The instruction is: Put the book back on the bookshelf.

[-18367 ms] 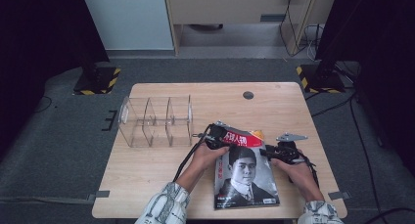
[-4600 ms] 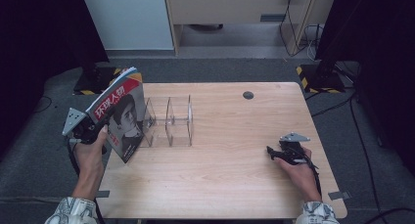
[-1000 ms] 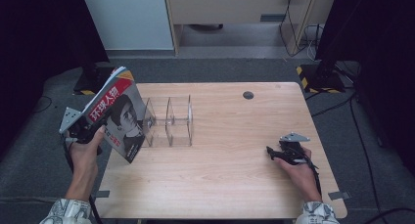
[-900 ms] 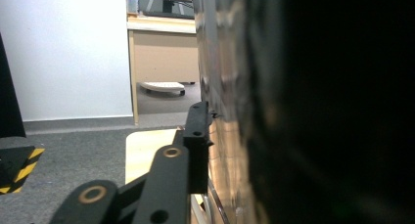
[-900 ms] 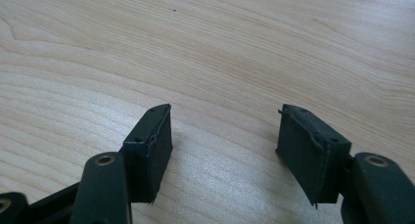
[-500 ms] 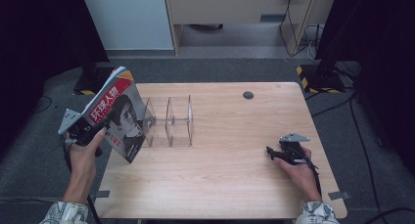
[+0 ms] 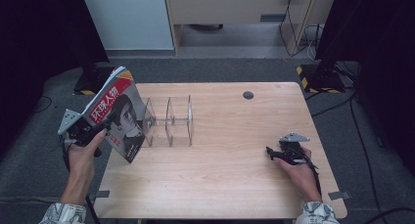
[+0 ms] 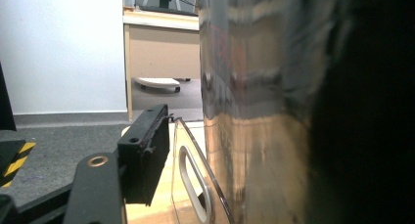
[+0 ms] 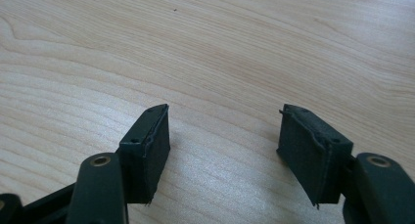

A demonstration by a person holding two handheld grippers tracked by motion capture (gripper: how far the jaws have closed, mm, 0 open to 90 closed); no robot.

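A glossy magazine (image 7: 117,117), its cover a dark portrait under a red band of white characters, stands nearly upright in the left tool (image 7: 80,131), tilted with its top edge leaning away from the person. It hangs off the table's left edge, just beside the open end of a clear acrylic divider rack (image 7: 169,120). The left tool is clenched on the magazine's lower rear portion; in the left gripper view one black jaw sits to the left of the shiny, reflective cover (image 8: 254,111), with the rack's transparent end wall and its oval handle slot (image 8: 193,180) just ahead.

The rack lies directly beyond the left tool, toward the table's middle, its thin upright panels forming narrow slots. The magazine's long axis runs roughly upright, and its flat face appears close to parallel with the panels, which suits sliding it edge-first into a slot. The left hand is by far the nearer.

The right tool (image 7: 279,153) rests well apart near the right side of the pale wood-grain table (image 7: 230,185), released, its ribbed black pads (image 9: 147,150) spread over bare wood.
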